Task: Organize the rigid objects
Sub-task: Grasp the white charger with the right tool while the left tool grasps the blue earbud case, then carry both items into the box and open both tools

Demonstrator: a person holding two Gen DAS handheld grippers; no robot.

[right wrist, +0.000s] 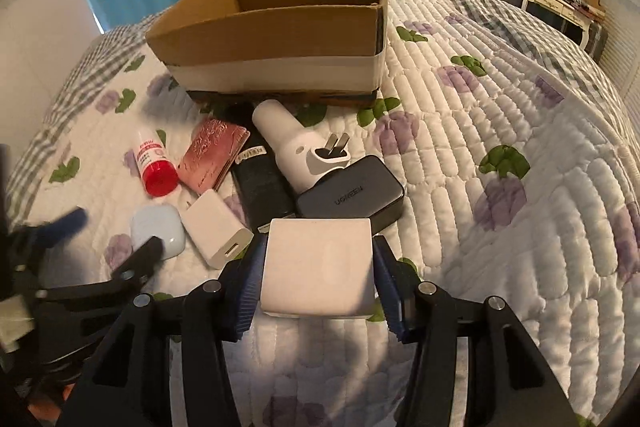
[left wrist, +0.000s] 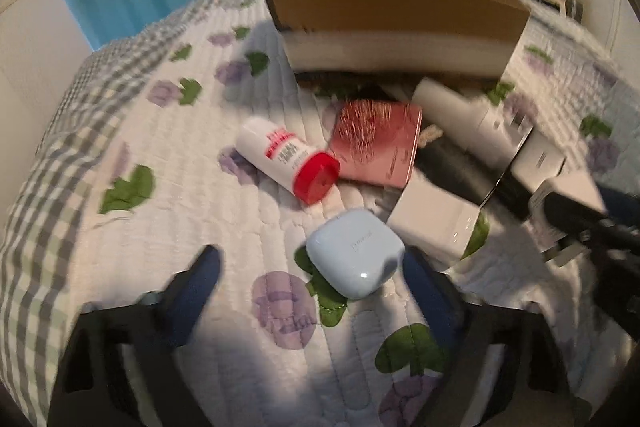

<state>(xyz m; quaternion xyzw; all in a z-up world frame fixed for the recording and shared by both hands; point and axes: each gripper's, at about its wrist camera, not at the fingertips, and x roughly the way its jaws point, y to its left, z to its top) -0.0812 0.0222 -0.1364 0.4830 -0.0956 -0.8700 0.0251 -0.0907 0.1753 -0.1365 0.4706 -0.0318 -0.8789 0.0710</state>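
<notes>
**Right gripper** [right wrist: 318, 267]: jaws pinching the white square block [right wrist: 320, 267] from both sides, blue pads flat on its left and right faces. The block sits low, at or just above the quilt [right wrist: 500, 99]; I cannot tell whether it has left the surface. Risk: the faces look smooth and glossy, so it may slide out on the lift.

**Left gripper** [left wrist: 312, 275]: jaws spread wide, empty, the pale blue earbud case [left wrist: 354, 251] lying between the fingertips on the quilt. Risk: the case is rounded and may squirt out sideways if the jaws close off-centre. The left view is blurred, so fine contact is not readable.

**Cardboard box** [right wrist: 280, 27]: open-topped, at the far side of the pile, nothing visible inside. Judged the destination. Its near wall stands tall, so a low carry would likely strike it.

**Clutter between grippers and box:**
- white bottle with red cap [right wrist: 154, 167], lying on its side, free to roll
- pink card case [right wrist: 214, 155], flat, beside the bottle
- small white charger [right wrist: 218, 231], just beside the earbud case; may get nudged
- long black item [right wrist: 262, 183], partly under its neighbours
- white plug adapter [right wrist: 300, 151], prongs up, leaning on the grey UGREEN charger [right wrist: 352, 195]

The grey charger touches the held block's far edge; a dragged lift could shift it.
</notes>
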